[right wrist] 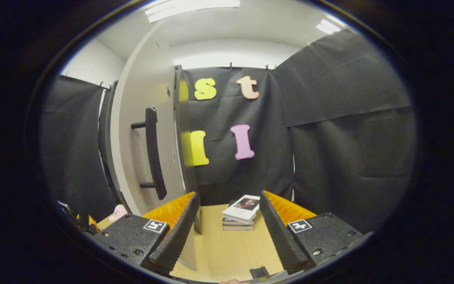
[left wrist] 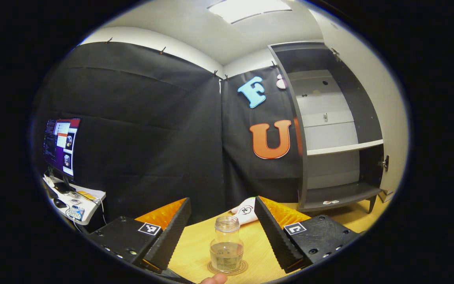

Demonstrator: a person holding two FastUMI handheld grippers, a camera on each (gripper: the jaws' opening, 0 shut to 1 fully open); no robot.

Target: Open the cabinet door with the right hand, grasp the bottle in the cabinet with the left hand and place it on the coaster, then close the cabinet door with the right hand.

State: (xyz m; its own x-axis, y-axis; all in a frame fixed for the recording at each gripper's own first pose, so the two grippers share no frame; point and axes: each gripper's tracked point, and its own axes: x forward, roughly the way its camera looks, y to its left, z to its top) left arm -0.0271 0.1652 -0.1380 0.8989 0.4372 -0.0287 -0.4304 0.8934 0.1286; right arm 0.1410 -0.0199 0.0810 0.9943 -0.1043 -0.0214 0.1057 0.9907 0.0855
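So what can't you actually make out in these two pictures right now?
- Left gripper view: the coaster is mostly covered by the bottle; the picture's edge crops its front.
- Left gripper view: the monitor is too small to read.
- Right gripper view: the cabinet door hides the cabinet's inside.

Each claw (left wrist: 223, 236) has black ribbed fingers, orange backing, square black-and-white markers, screws.
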